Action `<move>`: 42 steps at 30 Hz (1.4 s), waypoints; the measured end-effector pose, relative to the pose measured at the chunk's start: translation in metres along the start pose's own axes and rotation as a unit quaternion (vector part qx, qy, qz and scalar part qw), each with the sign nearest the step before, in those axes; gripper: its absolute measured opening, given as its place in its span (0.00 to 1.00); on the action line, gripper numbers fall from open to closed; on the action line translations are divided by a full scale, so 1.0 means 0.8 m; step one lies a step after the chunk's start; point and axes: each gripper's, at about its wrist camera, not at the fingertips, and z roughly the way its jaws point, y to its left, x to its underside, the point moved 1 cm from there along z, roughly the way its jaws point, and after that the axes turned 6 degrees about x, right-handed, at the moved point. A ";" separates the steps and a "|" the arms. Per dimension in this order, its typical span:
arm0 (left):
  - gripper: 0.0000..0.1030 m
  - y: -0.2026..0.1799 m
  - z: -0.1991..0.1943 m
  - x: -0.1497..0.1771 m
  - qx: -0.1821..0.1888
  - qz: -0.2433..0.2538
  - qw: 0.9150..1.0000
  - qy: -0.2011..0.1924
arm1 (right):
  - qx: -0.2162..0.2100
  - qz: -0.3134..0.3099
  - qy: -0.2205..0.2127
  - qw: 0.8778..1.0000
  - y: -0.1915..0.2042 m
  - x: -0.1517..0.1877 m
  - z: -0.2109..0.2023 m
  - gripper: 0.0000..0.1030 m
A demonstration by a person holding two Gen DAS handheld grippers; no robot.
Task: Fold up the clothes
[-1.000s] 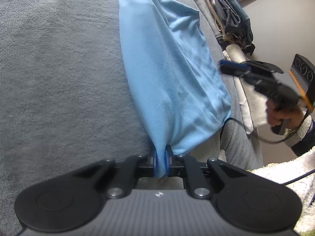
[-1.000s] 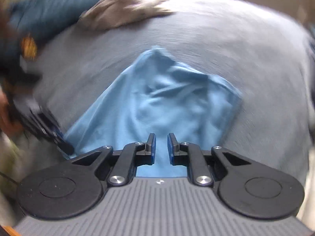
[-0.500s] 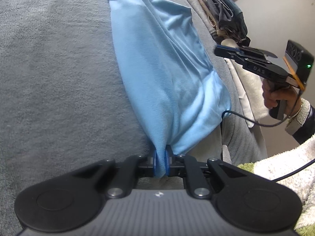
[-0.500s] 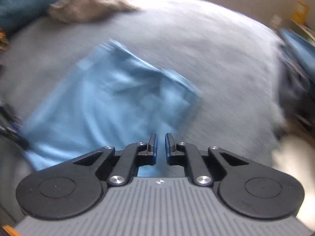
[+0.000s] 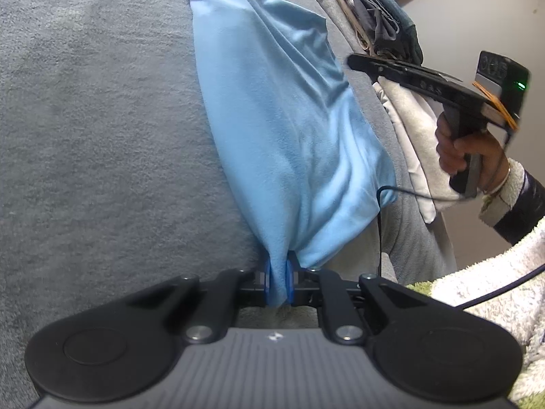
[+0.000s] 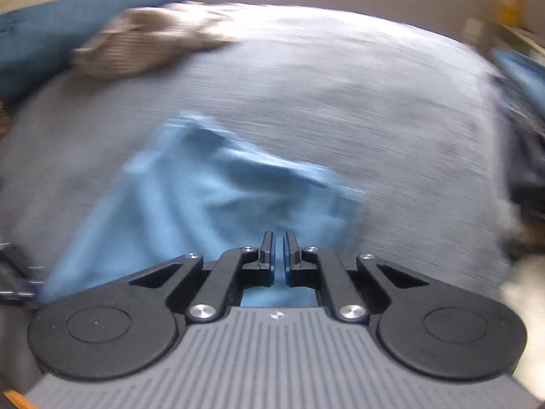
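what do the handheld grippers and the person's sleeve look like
Each gripper is black with blue finger pads, a ribbed grey body and silver screws. The right gripper has a pistol handle, a thin black cable, an orange band and a green light. The sleeve is dark with a pale cuff.

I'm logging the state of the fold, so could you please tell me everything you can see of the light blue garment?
The light blue garment looks like soft, fleecy knit, plain and unprinted. It lies lengthwise on the grey blanket, doubled and creased with long wrinkles, not flat. Its near corner is bunched and pinched in the left gripper, which pulls it taut. The right gripper, shut and empty, hangs above its other near corner without touching.
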 end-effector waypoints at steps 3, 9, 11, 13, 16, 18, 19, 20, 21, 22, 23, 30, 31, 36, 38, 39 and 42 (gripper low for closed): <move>0.11 -0.001 0.002 -0.001 0.000 0.001 1.000 0.001 | -0.067 -0.038 0.019 0.997 0.048 0.007 0.019 0.03; 0.11 -0.006 0.001 0.000 -0.006 0.010 1.000 -0.001 | 0.028 0.008 0.023 0.999 -0.016 0.007 0.035 0.00; 0.11 -0.007 0.001 0.000 -0.007 0.011 1.000 -0.001 | 0.064 0.036 0.011 0.997 -0.045 -0.003 0.027 0.05; 0.11 -0.006 0.001 -0.001 -0.005 0.007 1.000 0.001 | 0.040 0.031 -0.013 0.999 -0.038 -0.009 0.013 0.05; 0.11 -0.007 0.007 -0.005 -0.003 0.001 1.000 0.001 | -0.034 -0.006 -0.029 0.999 0.006 -0.012 0.015 0.05; 0.11 -0.006 0.006 -0.003 -0.004 0.002 1.000 0.001 | -0.074 -0.031 -0.013 0.997 0.035 -0.006 0.026 0.05; 0.11 -0.006 0.002 0.000 -0.005 0.003 1.000 0.000 | -0.078 -0.045 -0.001 0.996 0.043 -0.002 0.037 0.04; 0.11 -0.005 0.000 0.002 -0.005 0.004 1.000 0.000 | -0.081 -0.058 0.011 0.995 0.051 0.002 0.048 0.02; 0.11 -0.007 0.000 0.002 -0.007 0.004 1.000 0.000 | -0.061 -0.071 0.017 0.995 0.050 0.005 0.057 0.02; 0.11 -0.009 0.001 0.001 -0.008 0.005 1.000 -0.001 | -0.040 -0.058 0.014 0.997 0.035 0.002 0.062 0.01; 0.11 -0.010 0.000 0.001 -0.009 0.007 1.000 -0.001 | -0.020 -0.045 0.010 0.999 0.021 -0.002 0.067 0.00; 0.11 -0.011 0.001 0.001 -0.011 0.011 1.000 -0.002 | 0.013 0.016 -0.046 0.999 -0.014 -0.030 0.033 0.06; 0.11 -0.012 0.001 0.001 -0.011 0.011 1.000 -0.002 | -0.009 0.009 -0.045 0.999 -0.004 -0.029 0.031 0.06; 0.11 -0.013 0.001 0.001 -0.011 0.011 1.000 -0.003 | -0.076 -0.035 -0.004 0.996 0.050 -0.009 0.056 0.04; 0.11 -0.014 0.002 0.002 -0.010 0.010 1.000 -0.003 | -0.043 -0.017 -0.002 0.999 0.035 -0.015 0.059 0.04; 0.11 -0.013 0.000 0.003 -0.010 0.010 1.000 -0.003 | -0.025 0.006 -0.008 1.000 0.020 -0.020 0.058 0.03; 0.11 -0.012 -0.001 0.003 -0.009 0.010 1.000 -0.002 | 0.027 0.073 -0.023 0.997 -0.025 -0.035 0.054 0.02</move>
